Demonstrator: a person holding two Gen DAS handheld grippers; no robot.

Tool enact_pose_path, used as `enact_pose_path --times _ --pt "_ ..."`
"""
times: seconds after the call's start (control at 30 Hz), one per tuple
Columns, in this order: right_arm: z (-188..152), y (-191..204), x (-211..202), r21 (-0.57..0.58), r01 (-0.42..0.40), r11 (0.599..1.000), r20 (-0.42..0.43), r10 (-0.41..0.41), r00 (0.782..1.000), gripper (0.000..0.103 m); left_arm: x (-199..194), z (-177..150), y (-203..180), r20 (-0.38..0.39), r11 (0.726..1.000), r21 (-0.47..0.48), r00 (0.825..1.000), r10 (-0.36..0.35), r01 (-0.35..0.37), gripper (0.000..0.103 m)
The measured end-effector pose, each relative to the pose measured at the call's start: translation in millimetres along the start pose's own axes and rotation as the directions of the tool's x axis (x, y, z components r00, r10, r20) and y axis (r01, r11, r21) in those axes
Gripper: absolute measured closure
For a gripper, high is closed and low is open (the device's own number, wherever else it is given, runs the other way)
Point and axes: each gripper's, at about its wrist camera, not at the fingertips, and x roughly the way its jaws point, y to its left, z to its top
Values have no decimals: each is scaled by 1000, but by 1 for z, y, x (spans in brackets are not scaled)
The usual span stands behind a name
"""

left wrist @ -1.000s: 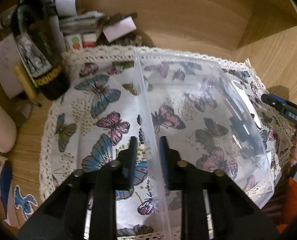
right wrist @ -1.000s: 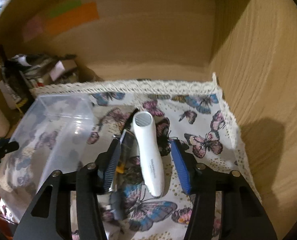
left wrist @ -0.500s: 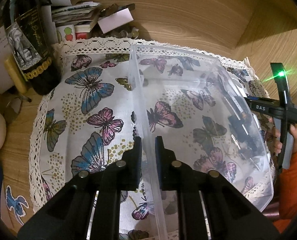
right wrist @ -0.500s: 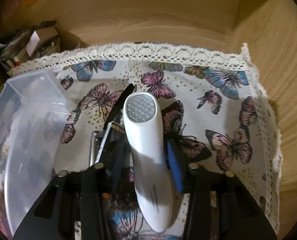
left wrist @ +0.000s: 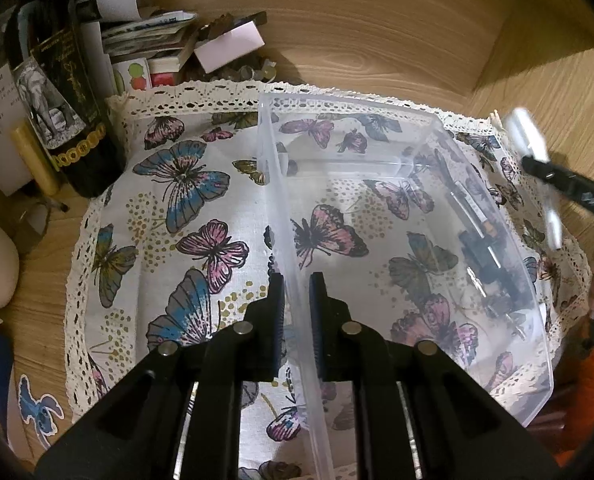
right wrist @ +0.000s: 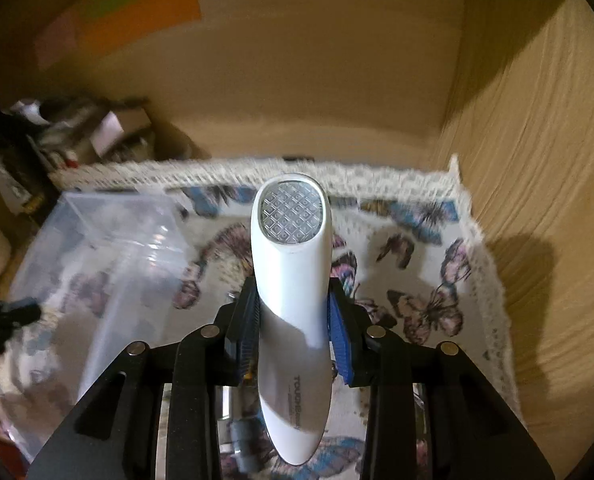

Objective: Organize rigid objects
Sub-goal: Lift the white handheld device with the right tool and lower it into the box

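On the far left of the wooden bench [left wrist: 37, 312] stands a dark bottle [left wrist: 63, 92] with an elephant on its label. Behind it is a messy pile of papers and small boxes [left wrist: 169, 48]. Next comes a white cloth [left wrist: 169, 216] with a lace edge and big butterflies in blue and pink.

The left claw [left wrist: 297, 300] is low in the middle of the left view. Its two fingers sit on each side of the thin left wall of a clear plastic box [left wrist: 425, 152], pressed close on that wall. The box sits on the cloth. Through its far wall a few dark things [left wrist: 481, 248] show, lying on the cloth just beside the box on its right side. They are too blurry to name.

Further right, the right claw [right wrist: 293, 320] is clamped on a white handheld device [right wrist: 293, 280]. The device has a round, bumpy, clear window at its front end and grey writing near the back end. It is up in the air above the butterfly cloth, to the right of the clear box, with its front end pointing away toward the wooden back wall [right wrist: 317, 80]. In the left view it shows as a white blur [left wrist: 533, 160] past the box's right edge. On the far right is a wooden side wall [right wrist: 537, 160].
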Motion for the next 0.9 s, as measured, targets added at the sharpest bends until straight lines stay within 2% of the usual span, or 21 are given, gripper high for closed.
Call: enact_pose_path --times 0.23,0.5,0.77,0.9 --pt "2 28 -45 -47 -45 998 97 50 994 73 -1 -2 0 9 1000 12 1000 1 -1 91" --pt "3 72 -56 -101 -119 988 138 132 982 73 -1 -3 0 19 1000 28 1000 -3 2 91" --pt "3 107 -34 -149 -196 969 76 209 975 73 -1 -5 2 32 999 32 999 -16 15 90" --pt "3 119 -15 -166 -206 964 20 212 977 73 -1 -6 3 39 999 32 999 -28 27 89"
